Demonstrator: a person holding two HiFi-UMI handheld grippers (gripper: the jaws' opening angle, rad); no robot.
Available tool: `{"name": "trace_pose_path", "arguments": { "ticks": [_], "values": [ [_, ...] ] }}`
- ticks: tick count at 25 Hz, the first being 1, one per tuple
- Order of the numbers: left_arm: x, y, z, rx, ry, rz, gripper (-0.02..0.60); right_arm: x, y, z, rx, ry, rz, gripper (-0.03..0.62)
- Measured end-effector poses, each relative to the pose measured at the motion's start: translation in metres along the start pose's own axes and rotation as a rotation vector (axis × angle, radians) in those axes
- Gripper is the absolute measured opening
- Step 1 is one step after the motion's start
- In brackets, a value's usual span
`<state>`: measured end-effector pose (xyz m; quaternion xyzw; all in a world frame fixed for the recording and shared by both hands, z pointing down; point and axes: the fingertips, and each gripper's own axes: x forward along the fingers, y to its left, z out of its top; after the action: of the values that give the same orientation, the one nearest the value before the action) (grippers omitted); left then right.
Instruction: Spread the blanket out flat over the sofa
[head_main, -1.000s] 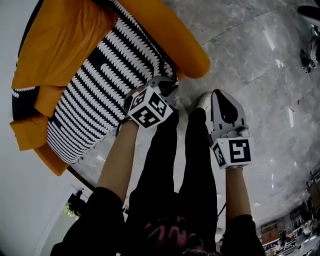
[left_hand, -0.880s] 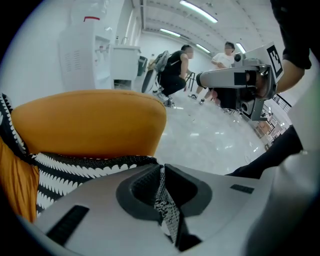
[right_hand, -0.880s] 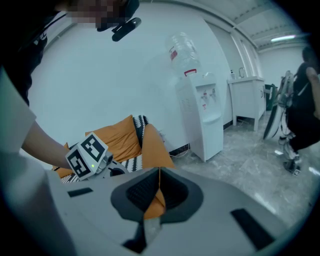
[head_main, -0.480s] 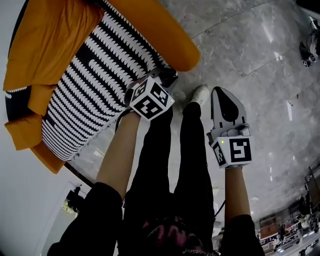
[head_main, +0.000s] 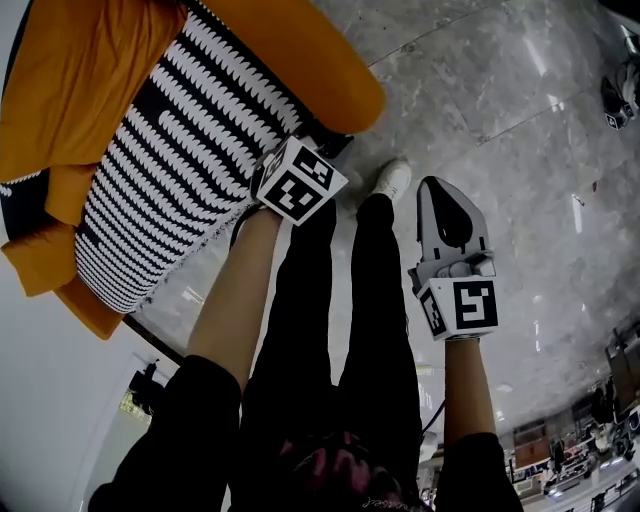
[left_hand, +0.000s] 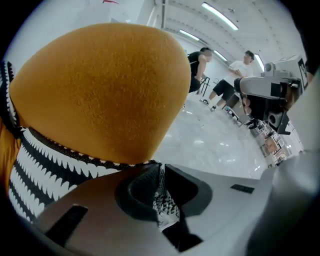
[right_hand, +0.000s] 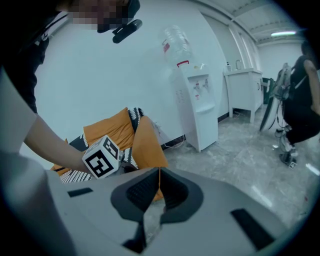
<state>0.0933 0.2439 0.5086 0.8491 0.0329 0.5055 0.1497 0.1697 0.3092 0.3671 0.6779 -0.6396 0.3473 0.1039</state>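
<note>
A black-and-white patterned blanket (head_main: 170, 170) lies over the seat of an orange sofa (head_main: 80, 90), between the back cushions and the rounded armrest (head_main: 310, 60). My left gripper (head_main: 318, 150) is at the blanket's front edge by the armrest, shut on it. In the left gripper view a fold of the blanket (left_hand: 163, 200) is pinched between the pads, under the armrest (left_hand: 110, 85). My right gripper (head_main: 432, 185) hangs over the floor to the right, shut with nothing in it. In the right gripper view the right gripper (right_hand: 159, 172) points towards the sofa (right_hand: 145, 140).
The person's black-clad legs and a white shoe (head_main: 390, 180) stand between the grippers on the grey marble floor (head_main: 520, 150). A water dispenser (right_hand: 197, 105) and a counter (right_hand: 245, 90) stand along the white wall. People sit in the background (left_hand: 235, 75).
The left gripper has gone down and a little closer to the armrest, still holding the blanket's edge. The right gripper has shifted slightly and stays shut and empty.
</note>
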Motion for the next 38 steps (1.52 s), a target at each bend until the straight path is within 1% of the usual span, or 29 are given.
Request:
{"name": "trace_pose_path", "arguments": {
  "ticks": [2,4,8,10,12,15,19,23,26,29,31,34,36,38],
  "values": [
    [0.001,0.001,0.001,-0.011,0.010,-0.002,0.037,0.000,-0.001,0.005,0.001,-0.004,0.002,0.021],
    [0.005,-0.001,0.002,0.000,0.025,-0.027,0.038,0.004,-0.004,0.008,0.002,-0.006,0.002,0.021],
    [0.034,-0.036,-0.005,0.089,0.089,-0.140,0.038,0.007,-0.020,0.001,0.015,-0.002,-0.016,0.021],
    [0.042,-0.053,-0.003,0.097,0.088,-0.168,0.038,0.003,-0.026,0.000,0.022,-0.009,-0.025,0.021],
    [0.040,-0.070,-0.002,0.104,0.082,-0.190,0.038,-0.003,-0.027,-0.001,0.027,-0.014,-0.033,0.021],
    [0.035,-0.094,-0.006,0.136,0.092,-0.226,0.038,-0.014,-0.024,-0.002,0.031,-0.017,-0.045,0.021],
    [0.021,-0.105,-0.002,0.121,0.091,-0.251,0.038,-0.018,-0.021,0.006,0.043,-0.026,-0.042,0.021],
    [0.027,-0.123,0.004,0.124,0.085,-0.270,0.038,-0.019,-0.033,0.011,0.035,-0.042,-0.029,0.021],
    [0.019,-0.131,0.010,0.122,0.056,-0.259,0.038,-0.018,-0.028,0.021,0.003,-0.054,-0.004,0.021],
    [-0.015,-0.132,0.019,0.106,0.000,-0.227,0.038,-0.022,-0.003,0.049,-0.036,-0.074,0.012,0.021],
    [-0.033,-0.137,0.029,0.099,-0.025,-0.227,0.038,-0.025,0.007,0.067,-0.052,-0.090,0.018,0.021],
    [-0.045,-0.148,0.052,0.134,-0.065,-0.220,0.038,-0.027,0.007,0.096,-0.084,-0.121,0.028,0.021],
    [-0.056,-0.150,0.075,0.154,-0.108,-0.193,0.038,-0.030,0.006,0.117,-0.113,-0.147,0.038,0.021],
    [-0.073,-0.150,0.096,0.152,-0.152,-0.161,0.038,-0.037,0.009,0.137,-0.138,-0.165,0.049,0.021]
  ]
}}
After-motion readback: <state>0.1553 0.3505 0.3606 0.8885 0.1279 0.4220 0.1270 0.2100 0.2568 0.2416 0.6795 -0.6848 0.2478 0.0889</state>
